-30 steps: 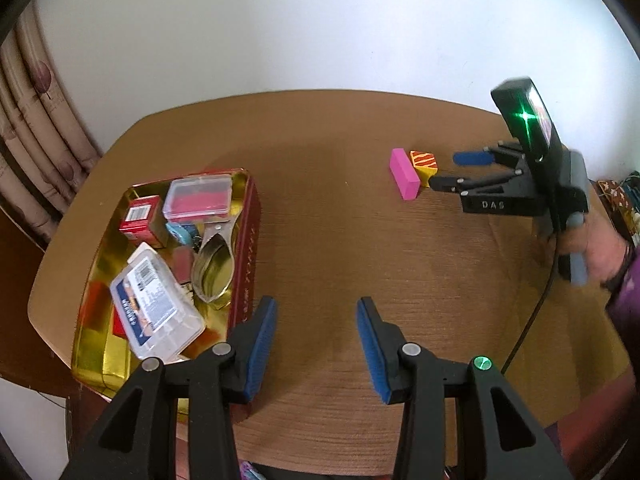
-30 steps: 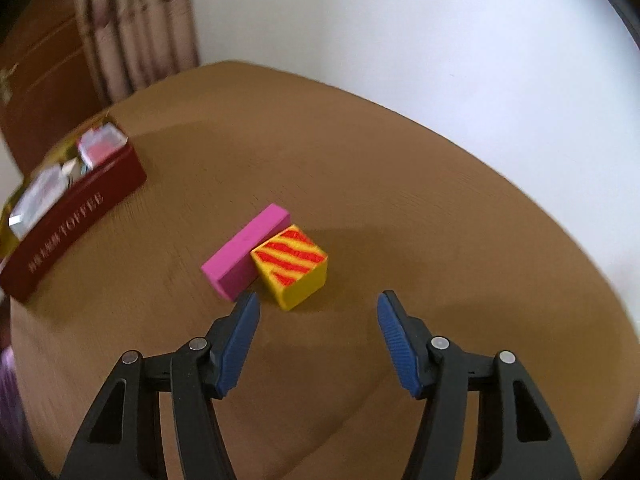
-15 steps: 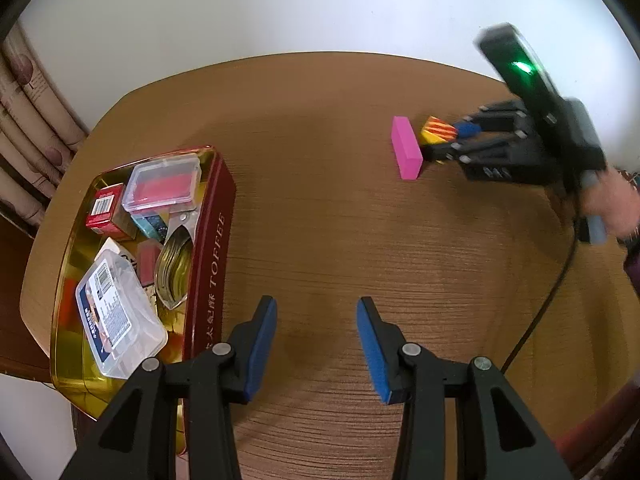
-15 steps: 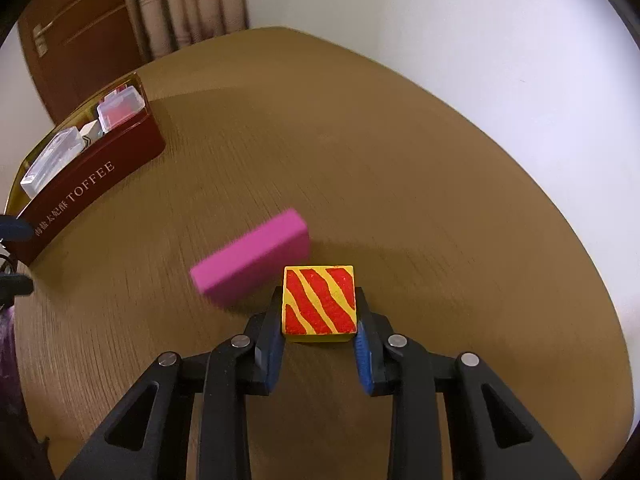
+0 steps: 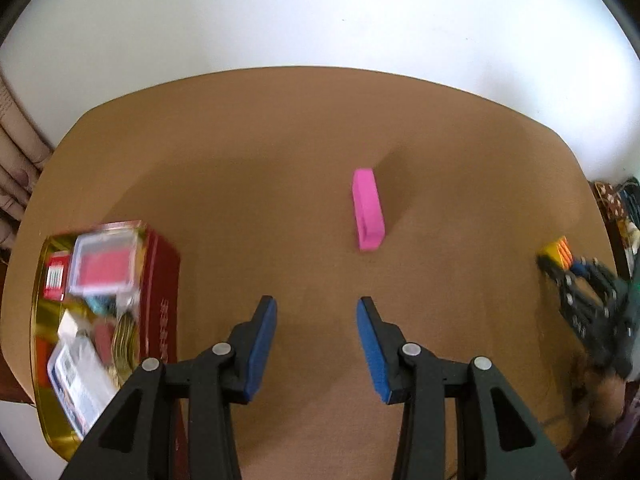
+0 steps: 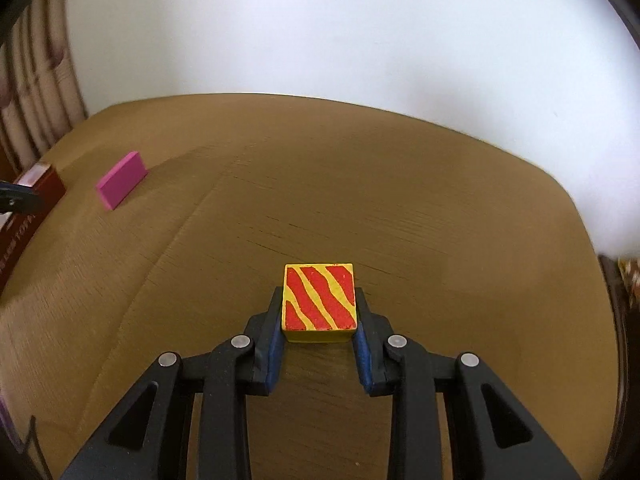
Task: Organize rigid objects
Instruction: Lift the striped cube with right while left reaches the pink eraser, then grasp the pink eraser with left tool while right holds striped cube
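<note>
While clamped between the pads of the right gripper [image 6: 319, 320], striped block [image 6: 319, 303] held just above table [image 6: 440, 208] | left gripper [image 5: 316, 344] spread wide, holding nothing | pink block [image 5: 368, 209] alone mid-table | carry level, clear tin [image 5: 158, 280] wall, release low inside.

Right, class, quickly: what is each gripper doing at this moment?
Left gripper: open, holding nothing.
Right gripper: closed on the yellow-and-red striped block.
</note>
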